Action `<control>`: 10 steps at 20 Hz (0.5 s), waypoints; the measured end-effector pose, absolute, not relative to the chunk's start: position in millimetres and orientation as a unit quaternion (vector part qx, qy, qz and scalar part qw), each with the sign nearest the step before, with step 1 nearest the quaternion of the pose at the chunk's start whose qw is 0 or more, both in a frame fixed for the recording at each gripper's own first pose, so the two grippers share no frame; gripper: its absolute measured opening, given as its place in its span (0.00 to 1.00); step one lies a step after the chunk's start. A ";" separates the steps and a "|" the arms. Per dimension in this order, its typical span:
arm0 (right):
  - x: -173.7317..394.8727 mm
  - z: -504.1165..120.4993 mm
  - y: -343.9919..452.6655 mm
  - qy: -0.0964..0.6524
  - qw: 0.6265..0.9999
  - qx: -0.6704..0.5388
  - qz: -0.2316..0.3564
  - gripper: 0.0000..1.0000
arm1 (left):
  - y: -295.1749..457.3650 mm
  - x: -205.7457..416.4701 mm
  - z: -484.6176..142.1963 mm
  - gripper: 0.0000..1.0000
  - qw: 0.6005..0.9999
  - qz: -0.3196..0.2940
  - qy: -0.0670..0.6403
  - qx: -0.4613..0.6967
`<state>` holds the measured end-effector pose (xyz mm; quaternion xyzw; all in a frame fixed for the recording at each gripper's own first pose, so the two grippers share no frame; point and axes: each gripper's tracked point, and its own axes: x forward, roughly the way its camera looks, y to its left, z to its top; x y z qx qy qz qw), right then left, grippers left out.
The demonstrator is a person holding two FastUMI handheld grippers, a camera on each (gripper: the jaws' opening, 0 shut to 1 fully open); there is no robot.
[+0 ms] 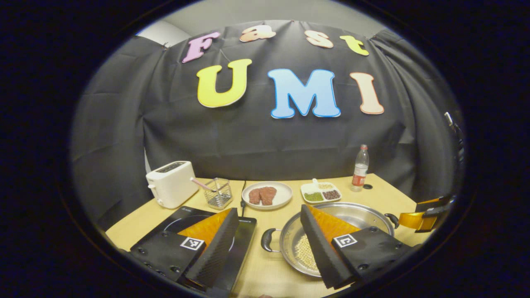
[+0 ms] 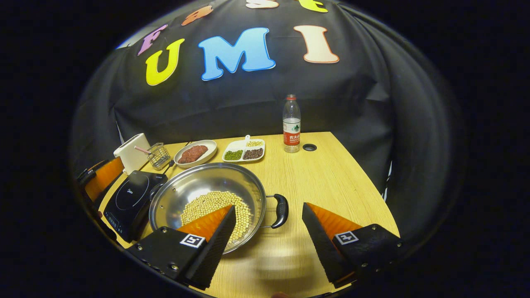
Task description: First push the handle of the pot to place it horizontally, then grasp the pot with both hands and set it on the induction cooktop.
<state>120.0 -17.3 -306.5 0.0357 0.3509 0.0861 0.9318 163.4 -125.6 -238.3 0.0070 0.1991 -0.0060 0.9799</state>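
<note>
Table (image 2: pixel 331 174), one, wooden. Cooktop (image 2: pixel 132 198), one, at nine o'clock of pot (image 2: pixel 194 186): one, steel, two dark handles (image 2: pixel 281 210), pale beans inside, on table beside cooktop. Left gripper (image 1: pixel 269 244), right gripper (image 2: pixel 269 238): both spread apart, gripping nothing.

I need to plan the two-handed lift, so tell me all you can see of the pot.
The pot is a wide, shallow, shiny metal pan with no lid, upright on the wooden table right beside the induction cooktop. Two dark loop handles stick out on opposite sides. Pale round beans cover part of its bottom. Both grippers hover open above it; neither touches it.
</note>
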 end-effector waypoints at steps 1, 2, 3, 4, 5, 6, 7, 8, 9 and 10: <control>121.5 -307.6 -17.0 0.352 0.932 0.035 0.080 0.98 | -126.5 168.1 -247.7 0.92 0.978 -0.015 0.210 0.006; 123.1 -309.5 -16.2 0.353 0.932 0.036 0.075 0.98 | -127.9 172.6 -257.9 0.98 0.975 -0.022 0.221 0.005; 124.3 -311.3 -15.8 0.356 0.931 0.036 0.070 0.98 | -128.7 176.7 -267.0 0.98 0.973 -0.028 0.227 0.003; 125.9 -313.0 -15.7 0.359 0.930 0.037 0.066 0.98 | -130.2 181.1 -275.9 0.98 0.972 -0.033 0.234 0.003; 127.2 -314.1 -14.3 0.360 0.930 0.038 0.062 0.98 | -131.0 185.1 -284.6 0.98 0.970 -0.039 0.241 0.003; 129.3 -315.3 -13.6 0.360 0.930 0.037 0.058 0.98 | -131.8 184.3 -292.0 0.98 0.968 -0.044 0.248 0.005; 131.2 -317.3 -13.6 0.360 0.931 0.035 0.053 0.98 | -134.1 187.9 -302.2 0.98 0.965 -0.051 0.257 0.005; 132.6 -319.8 -13.3 0.362 0.930 0.032 0.050 0.98 | -137.0 191.6 -314.8 0.98 0.961 -0.059 0.269 0.002; 133.3 -323.6 -13.7 0.365 0.929 0.029 0.049 0.98 | -138.4 193.5 -326.1 0.98 0.957 -0.064 0.282 0.001; 134.8 -326.4 -13.7 0.367 0.929 0.026 0.046 0.98 | -140.1 195.3 -336.9 1.00 0.953 -0.067 0.294 0.000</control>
